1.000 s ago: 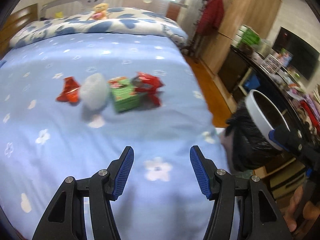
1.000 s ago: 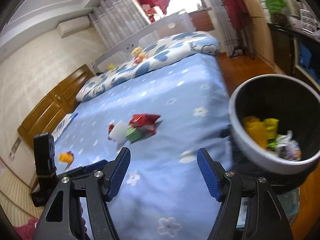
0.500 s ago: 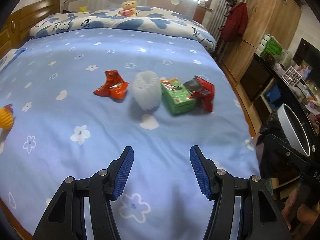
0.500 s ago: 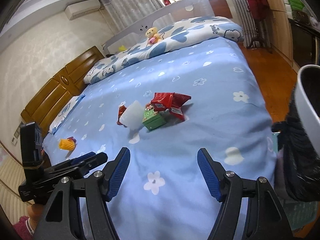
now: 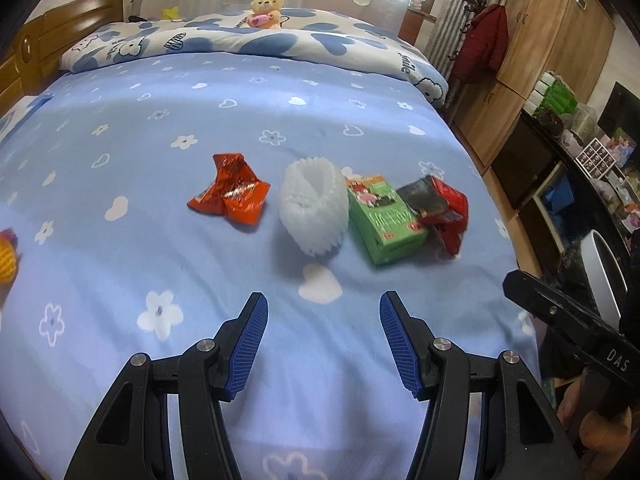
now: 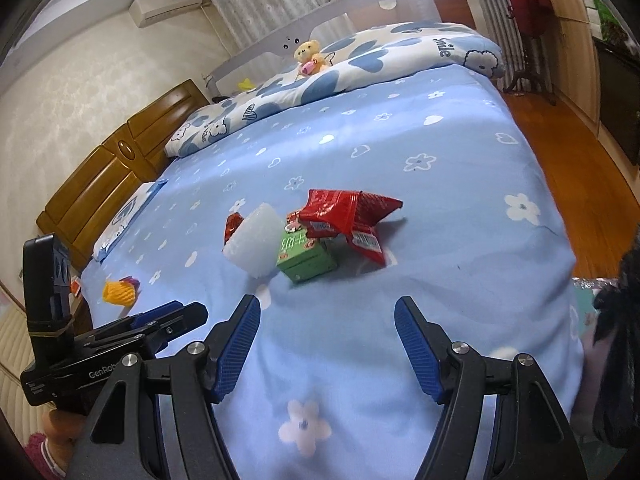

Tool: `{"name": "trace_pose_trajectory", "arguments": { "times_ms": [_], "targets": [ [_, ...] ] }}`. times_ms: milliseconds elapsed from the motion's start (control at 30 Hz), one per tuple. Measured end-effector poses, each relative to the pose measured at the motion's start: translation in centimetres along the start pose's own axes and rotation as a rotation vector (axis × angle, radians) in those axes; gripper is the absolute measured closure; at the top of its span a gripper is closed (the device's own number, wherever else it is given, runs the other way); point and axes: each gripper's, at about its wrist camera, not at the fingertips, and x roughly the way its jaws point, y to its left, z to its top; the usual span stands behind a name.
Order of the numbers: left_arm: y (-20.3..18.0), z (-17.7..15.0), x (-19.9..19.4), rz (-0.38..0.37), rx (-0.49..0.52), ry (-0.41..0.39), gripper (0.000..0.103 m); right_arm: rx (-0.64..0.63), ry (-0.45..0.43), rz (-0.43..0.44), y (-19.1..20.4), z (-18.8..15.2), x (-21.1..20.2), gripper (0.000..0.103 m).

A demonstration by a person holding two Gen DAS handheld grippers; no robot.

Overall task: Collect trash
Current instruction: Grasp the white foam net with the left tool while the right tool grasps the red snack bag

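Trash lies in a row on the blue bed: an orange wrapper [image 5: 232,190], a white foam net [image 5: 314,206], a green carton [image 5: 384,218] and a red wrapper [image 5: 444,208]. The right wrist view shows the same foam net [image 6: 254,240], carton [image 6: 306,256] and red wrapper [image 6: 348,214], plus a yellow foam net [image 6: 119,291] further left. My left gripper [image 5: 322,320] is open and empty, short of the foam net. My right gripper [image 6: 326,326] is open and empty, short of the carton. The white bin rim [image 5: 604,272] with a black bag shows at the right.
The bed [image 5: 200,112] has a patterned duvet [image 5: 256,42] and a teddy bear [image 5: 266,12] at its head. A wooden headboard [image 6: 108,176] stands left, wardrobes [image 5: 560,52] and a cluttered dresser right. The bed edge drops to a wooden floor [image 6: 580,168].
Both grippers swung left from the bin toward the bed. The trash row now sits centred ahead of the left gripper; the bin has slid out to the right edge.
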Motion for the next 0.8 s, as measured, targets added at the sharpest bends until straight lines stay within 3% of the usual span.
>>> {"name": "trace_pose_trajectory", "arguments": {
  "times_ms": [533, 600, 633, 733, 800],
  "targets": [
    [0.7, 4.7, 7.3, -0.001, -0.028, 0.021, 0.047, 0.059, 0.019, 0.012, -1.1, 4.3, 6.2, 0.033],
    [0.5, 4.7, 7.8, -0.003, -0.019, 0.025, 0.067, 0.062, 0.018, 0.016, -1.2, 4.3, 6.5, 0.046],
    [0.4, 4.7, 8.2, -0.004, -0.015, 0.034, 0.080, 0.060, 0.023, 0.017, -1.3, 4.3, 6.6, 0.064],
    [0.4, 4.6, 8.2, 0.005, -0.012, 0.027, 0.083, 0.048, 0.023, 0.014, -1.3, 4.1, 6.4, 0.076],
    [0.4, 4.3, 7.8, 0.006, -0.013, 0.018, 0.084, 0.040, 0.013, 0.018, -1.2, 3.9, 5.7, 0.077]
  ]
}}
